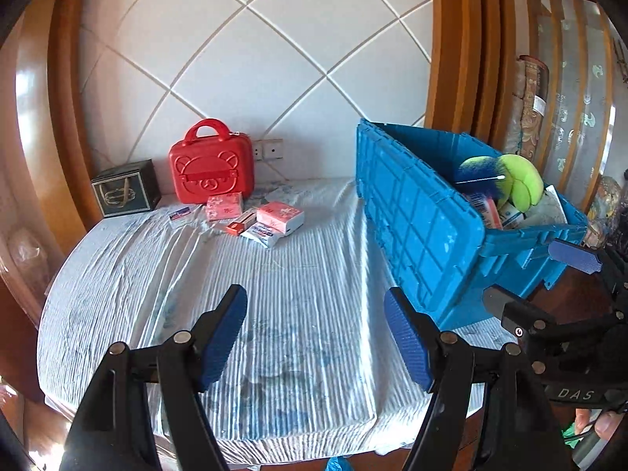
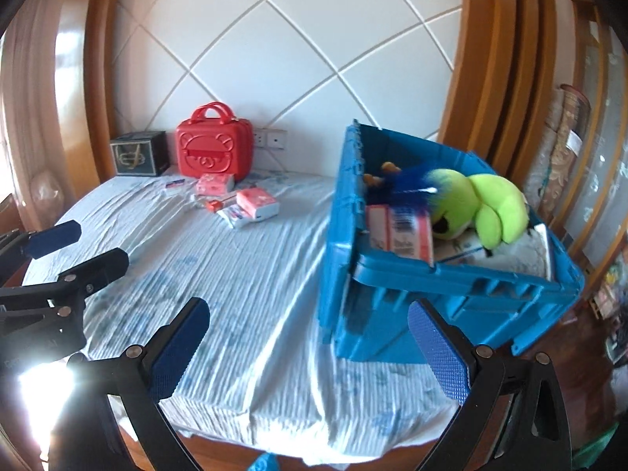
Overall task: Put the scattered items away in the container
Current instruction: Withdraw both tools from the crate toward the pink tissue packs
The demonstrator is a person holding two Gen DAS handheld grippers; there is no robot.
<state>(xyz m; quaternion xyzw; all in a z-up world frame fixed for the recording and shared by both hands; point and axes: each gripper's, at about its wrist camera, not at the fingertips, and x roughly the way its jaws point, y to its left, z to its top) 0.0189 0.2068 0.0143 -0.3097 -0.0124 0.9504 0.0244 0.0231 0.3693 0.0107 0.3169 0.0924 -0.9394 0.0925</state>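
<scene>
Both empty and spread wide, the left gripper and right gripper face the pink tissue packs lying well beyond them at upper centre-left, left of the blue crate, nearer the left gripper.

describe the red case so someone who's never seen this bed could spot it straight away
Look to the far end of the bed, where the striped sheet meets the white quilted headboard. The red case stands upright against the headboard, right of a dark box and behind the pink packets. It alone has a top carry handle and a bear face moulded on its front.
</scene>
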